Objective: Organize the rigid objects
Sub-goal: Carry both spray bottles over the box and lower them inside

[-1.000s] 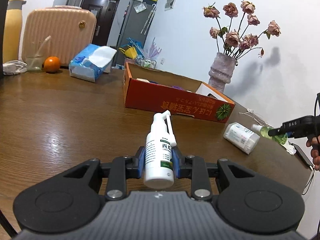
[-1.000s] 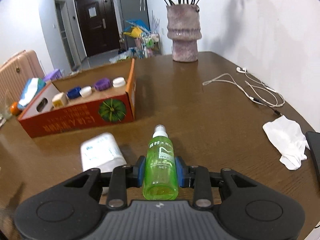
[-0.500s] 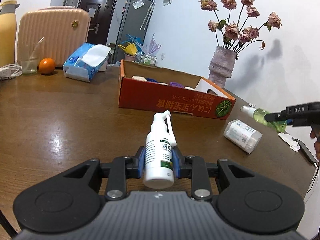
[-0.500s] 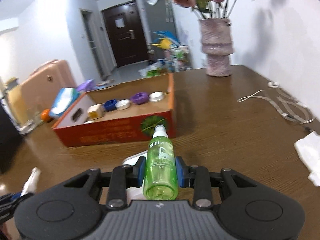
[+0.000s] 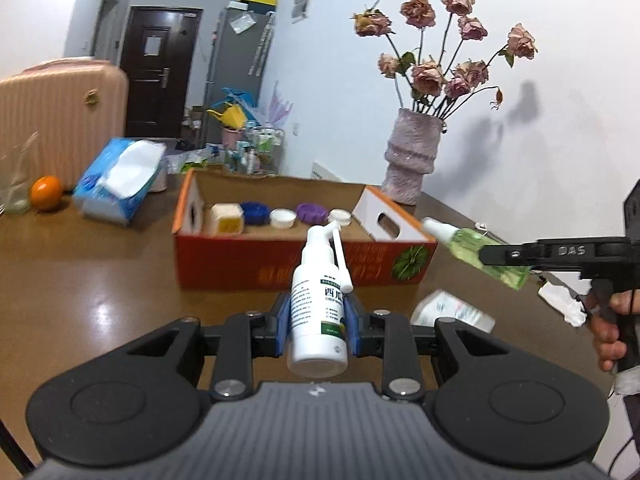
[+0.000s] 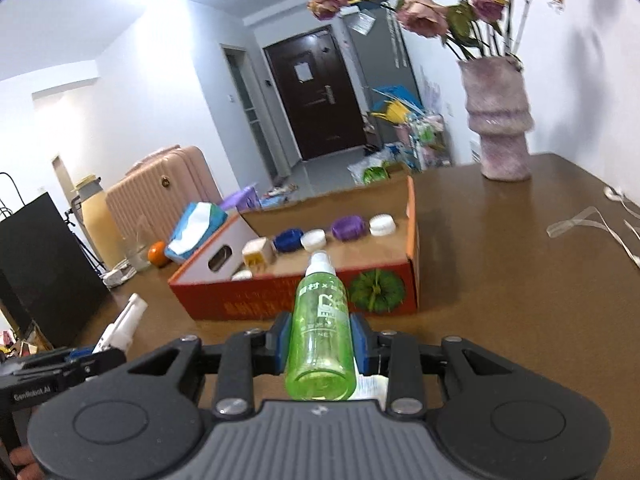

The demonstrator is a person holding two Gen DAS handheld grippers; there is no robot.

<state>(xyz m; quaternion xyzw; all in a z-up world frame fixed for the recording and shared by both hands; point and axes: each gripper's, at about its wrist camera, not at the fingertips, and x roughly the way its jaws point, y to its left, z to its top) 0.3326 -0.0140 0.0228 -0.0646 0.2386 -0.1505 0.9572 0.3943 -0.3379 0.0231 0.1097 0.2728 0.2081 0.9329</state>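
Two bottles are in my grip, one per hand, and both point toward the same open cardboard box (image 5: 224,256) on the brown table (image 5: 100,288).

My left gripper (image 5: 318,330) has its jaws pinched narrow on a white spray bottle (image 5: 318,312). The bottle's long axis runs straight out along my fingers, base toward my camera and nozzle away, aimed at the near wall of the box. The box lies directly ahead of these jaws, near, with bare table showing between.

My right gripper (image 6: 320,344) is clamped on a green spray bottle (image 6: 322,332), which also lies lengthwise along the fingers, white cap forward. From the left wrist view this green bottle (image 5: 476,250) hangs in the air just beside the box's right-hand corner, cap tilted toward the opening. I judge the right hand the nearer of the two to the box.

Inside the box, a row of small things sits along the far side: a cream cube (image 5: 227,218), a blue cap, a white cap, a purple cap (image 5: 311,212) and another white cap. The near half of the floor looks mostly free.

A white pack (image 5: 452,312) lies on the table to the right of my left jaws, outside the box.
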